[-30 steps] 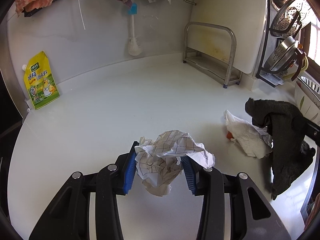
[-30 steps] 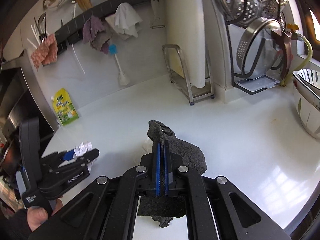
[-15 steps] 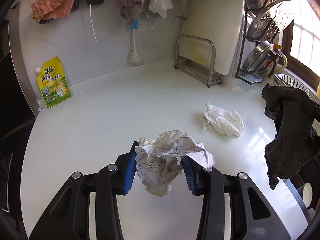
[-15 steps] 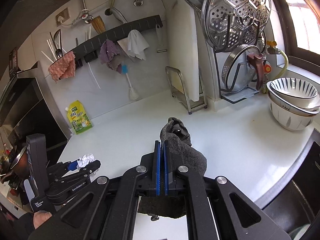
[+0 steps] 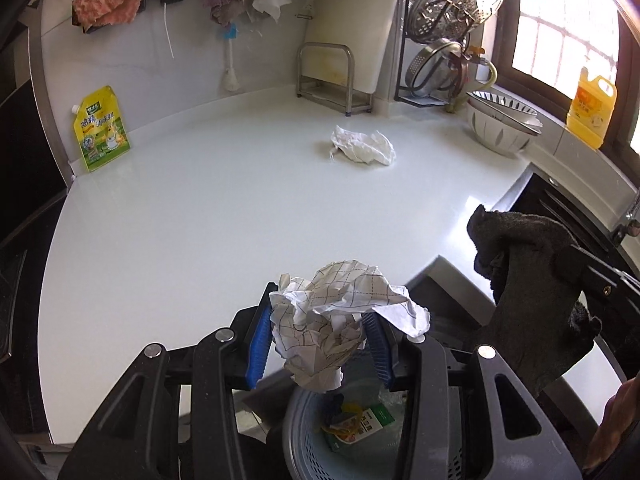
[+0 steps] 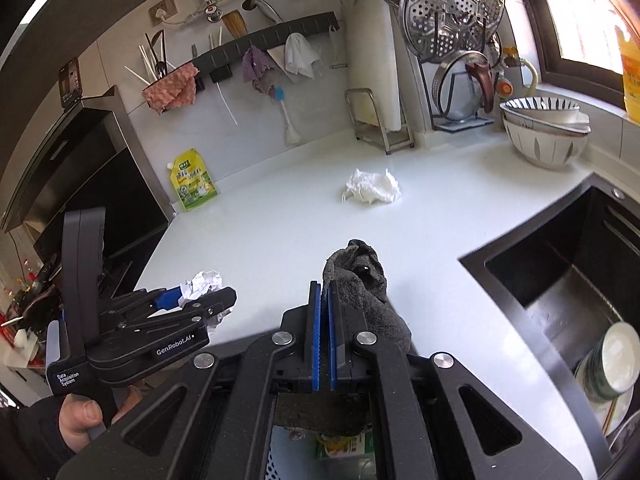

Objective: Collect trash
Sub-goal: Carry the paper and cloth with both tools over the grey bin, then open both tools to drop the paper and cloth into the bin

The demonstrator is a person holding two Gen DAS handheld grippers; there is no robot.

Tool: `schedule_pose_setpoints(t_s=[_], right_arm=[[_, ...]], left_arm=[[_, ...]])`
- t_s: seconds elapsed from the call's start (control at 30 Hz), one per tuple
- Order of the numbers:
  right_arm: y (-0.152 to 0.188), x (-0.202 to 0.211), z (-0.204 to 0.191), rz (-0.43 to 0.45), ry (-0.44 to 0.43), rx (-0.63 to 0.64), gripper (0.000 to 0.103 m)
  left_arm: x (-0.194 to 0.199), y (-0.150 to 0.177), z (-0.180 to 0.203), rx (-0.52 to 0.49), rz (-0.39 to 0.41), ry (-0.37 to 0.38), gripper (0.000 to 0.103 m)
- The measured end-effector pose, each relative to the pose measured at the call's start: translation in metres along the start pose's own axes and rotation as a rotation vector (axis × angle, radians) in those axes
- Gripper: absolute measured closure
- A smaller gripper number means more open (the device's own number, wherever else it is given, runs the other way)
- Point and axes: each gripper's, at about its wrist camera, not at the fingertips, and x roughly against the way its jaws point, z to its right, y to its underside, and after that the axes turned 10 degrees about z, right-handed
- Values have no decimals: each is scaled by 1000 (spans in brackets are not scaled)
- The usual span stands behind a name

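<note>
My left gripper (image 5: 320, 344) is shut on a crumpled checked paper ball (image 5: 340, 320) and holds it past the counter's front edge, above a blue-grey perforated trash basket (image 5: 308, 444) with wrappers inside. That gripper and paper also show in the right wrist view (image 6: 202, 286). My right gripper (image 6: 324, 336) is shut on a dark grey cloth (image 6: 368, 288), which hangs at the right in the left wrist view (image 5: 528, 288). A crumpled white tissue (image 5: 362, 146) lies on the white counter (image 5: 200, 220); it also shows in the right wrist view (image 6: 372, 188).
A yellow-green pouch (image 5: 100, 128) leans on the back wall. A metal rack (image 5: 332, 80), stacked bowls (image 5: 504, 128) and a yellow bottle (image 5: 592, 108) stand at the back right. A black sink (image 6: 560, 280) with dishes lies to the right.
Both grippers have pulled back from the counter toward its front edge, each keeping its load. The trash basket has come into view below them, and the white tissue now lies farther away.
</note>
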Motion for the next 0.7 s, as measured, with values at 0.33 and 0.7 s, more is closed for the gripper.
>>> schedule_pose_setpoints(t_s=[0.33,0.7], right_arm=[[74,14,12,-144,35,-42,100],[94,4,14,-201,35,-45,99]], left_arm=[[3,57,20,-51,-111,11,62],[-1,82,27,-84,-161,14,54]])
